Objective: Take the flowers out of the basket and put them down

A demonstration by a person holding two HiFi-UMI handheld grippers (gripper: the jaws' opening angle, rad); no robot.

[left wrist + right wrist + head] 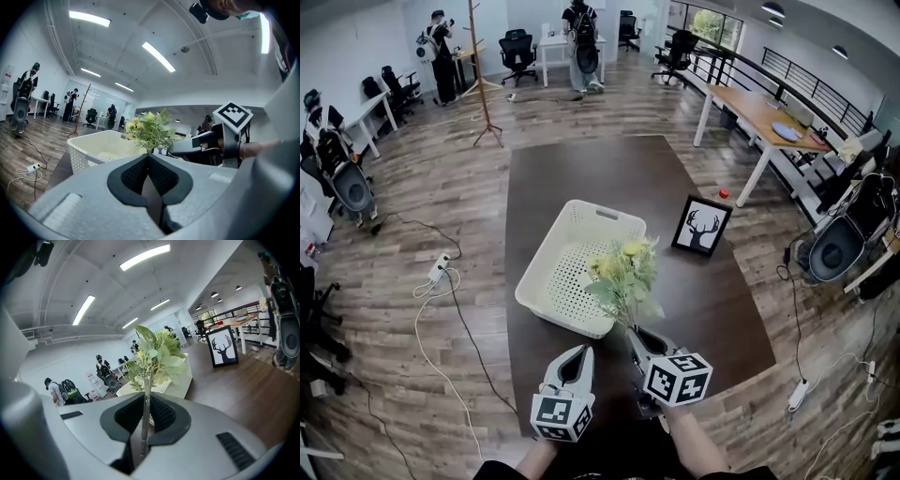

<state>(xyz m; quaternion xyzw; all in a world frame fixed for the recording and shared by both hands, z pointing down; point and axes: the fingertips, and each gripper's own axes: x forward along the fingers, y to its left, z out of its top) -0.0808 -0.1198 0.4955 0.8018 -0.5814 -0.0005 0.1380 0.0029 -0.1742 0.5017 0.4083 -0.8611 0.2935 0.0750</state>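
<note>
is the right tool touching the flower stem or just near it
Touching. The right gripper view shows the right tool with its jaws closed on the thin stem of the flowers, pads pressing both sides.

Quick count from my end: one white basket (534, 277), one bunch of flowers (626, 277), one framed deer picture (702, 226), one dark table (581, 178). Two grippers, left gripper (579, 353) and right gripper (637, 337). Two people at the back (441, 52) (581, 42), one coat stand (480, 75).

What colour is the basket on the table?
The basket is creamy white with small holes; the head view shows it best.
</note>
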